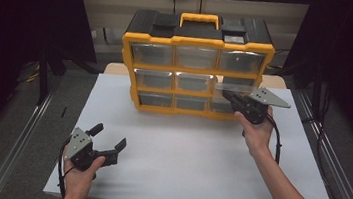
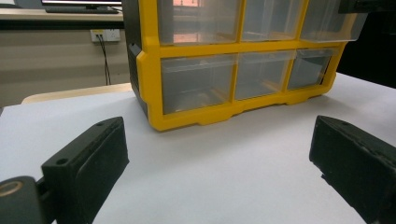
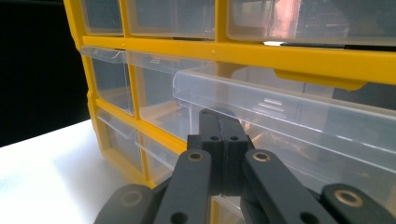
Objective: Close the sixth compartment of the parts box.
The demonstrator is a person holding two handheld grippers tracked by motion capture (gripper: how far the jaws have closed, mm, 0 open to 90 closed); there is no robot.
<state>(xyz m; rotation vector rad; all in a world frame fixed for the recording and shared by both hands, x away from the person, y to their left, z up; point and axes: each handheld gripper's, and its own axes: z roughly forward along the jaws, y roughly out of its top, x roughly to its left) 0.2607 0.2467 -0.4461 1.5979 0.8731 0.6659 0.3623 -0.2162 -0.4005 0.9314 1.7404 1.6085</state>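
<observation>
Right gripper view: the right hand-held gripper [image 3: 219, 123] is clamped tight against the front lip of the middle-right drawer [image 3: 289, 121], which sticks partway out of the yellow organizer [image 1: 195, 71] on the counter [image 1: 193, 157]. The left hand-held gripper [image 1: 107, 142] waits wide open and empty. A crooked pull could jam the drawer, or drag the unbraced organizer forward.

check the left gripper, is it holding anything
No, the left gripper has its jaws spread wide over the bare white table, nothing between them, short of the yellow drawer cabinet.
</observation>
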